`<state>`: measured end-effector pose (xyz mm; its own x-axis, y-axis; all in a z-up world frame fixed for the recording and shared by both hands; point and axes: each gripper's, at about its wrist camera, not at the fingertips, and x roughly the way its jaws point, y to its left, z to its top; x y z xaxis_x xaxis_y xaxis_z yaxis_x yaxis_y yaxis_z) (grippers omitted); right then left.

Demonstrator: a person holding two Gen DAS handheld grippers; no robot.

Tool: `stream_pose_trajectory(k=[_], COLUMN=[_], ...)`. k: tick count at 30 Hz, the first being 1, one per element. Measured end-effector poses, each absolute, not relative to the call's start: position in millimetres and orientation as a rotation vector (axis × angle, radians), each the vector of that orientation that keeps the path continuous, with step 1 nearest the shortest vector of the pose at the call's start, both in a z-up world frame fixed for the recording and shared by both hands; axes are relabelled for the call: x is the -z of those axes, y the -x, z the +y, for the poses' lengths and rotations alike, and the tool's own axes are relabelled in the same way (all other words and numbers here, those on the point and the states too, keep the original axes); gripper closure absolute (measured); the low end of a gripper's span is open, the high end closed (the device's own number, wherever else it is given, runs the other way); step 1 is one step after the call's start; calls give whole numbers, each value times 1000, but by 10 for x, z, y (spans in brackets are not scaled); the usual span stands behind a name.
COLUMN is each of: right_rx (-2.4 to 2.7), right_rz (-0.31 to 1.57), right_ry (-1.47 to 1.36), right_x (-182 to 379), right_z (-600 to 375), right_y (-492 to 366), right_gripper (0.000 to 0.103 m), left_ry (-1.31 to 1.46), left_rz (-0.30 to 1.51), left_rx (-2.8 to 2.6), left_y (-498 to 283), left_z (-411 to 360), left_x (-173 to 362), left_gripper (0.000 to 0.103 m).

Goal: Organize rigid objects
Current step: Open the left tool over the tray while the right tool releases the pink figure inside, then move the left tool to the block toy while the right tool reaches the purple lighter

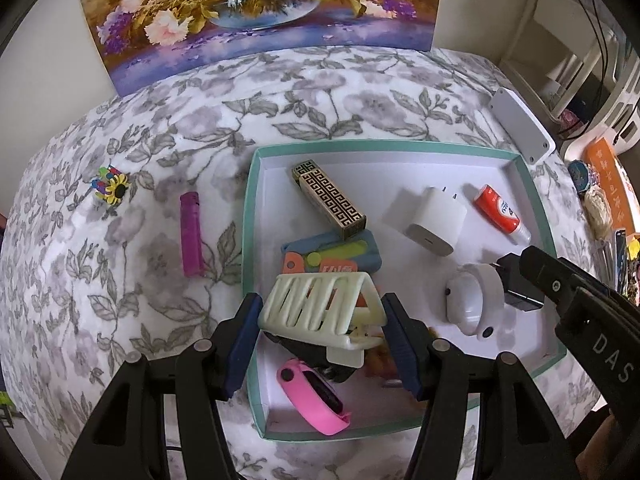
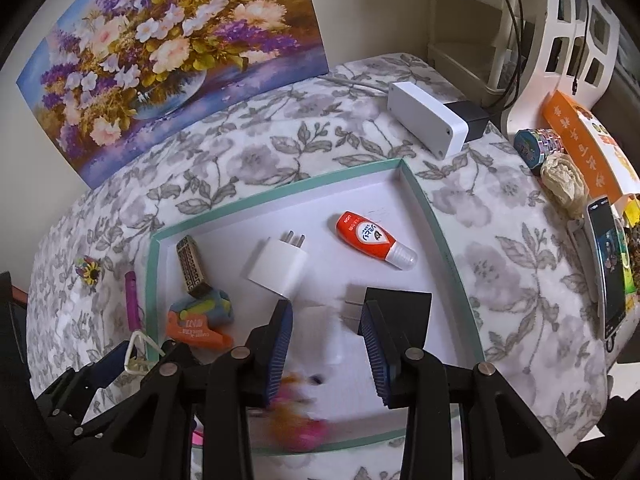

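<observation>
Two tools were over the teal tray [image 1: 538,216]. The left tool [image 1: 322,330] was clenched on a cream slotted soap holder [image 1: 320,306], hanging just above the tray's near end. The right tool [image 2: 324,344] gripped something white and blurry, can't tell what. Purple lighter [image 1: 190,234] sat outside on the flowery desk cloth [image 1: 160,128].

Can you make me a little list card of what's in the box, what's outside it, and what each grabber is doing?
Box: green-rimmed tray, white inside
In it: patterned box, white charger, orange bottle, pink band
Outside, on the cloth: purple lighter, flower toy
Left gripper: shut on cream slotted clip, over the tray
Right gripper: over a white round thing; grip unclear
</observation>
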<state>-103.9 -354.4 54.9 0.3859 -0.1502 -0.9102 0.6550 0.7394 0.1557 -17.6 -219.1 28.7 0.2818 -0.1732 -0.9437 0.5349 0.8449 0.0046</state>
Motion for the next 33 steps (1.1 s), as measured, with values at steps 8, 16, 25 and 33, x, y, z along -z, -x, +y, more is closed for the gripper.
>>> stream_pose_trajectory(k=[8,16,25,33], right_rx=[542,542,515,440], right_rz=[1065,1073,1092,1064], right_ry=[-548,-539,-502,-447], right_x=[-557,-544,-524,-603], right_z=[-3538,-3534,-3384,-3012], right_y=[1027,1014,916,728], right_gripper=[63,63,59,34], left_ry=[-341,-279,-169,-49], left_rz=[1208,1214,1216,1199], left_rx=[489,469,322,143], left_y=[155,53,-315,-658], left_z=[-2158,-2023,-1479,-737], left_x=[-310,-376,-419,-462], left_gripper=[41,40,37,33])
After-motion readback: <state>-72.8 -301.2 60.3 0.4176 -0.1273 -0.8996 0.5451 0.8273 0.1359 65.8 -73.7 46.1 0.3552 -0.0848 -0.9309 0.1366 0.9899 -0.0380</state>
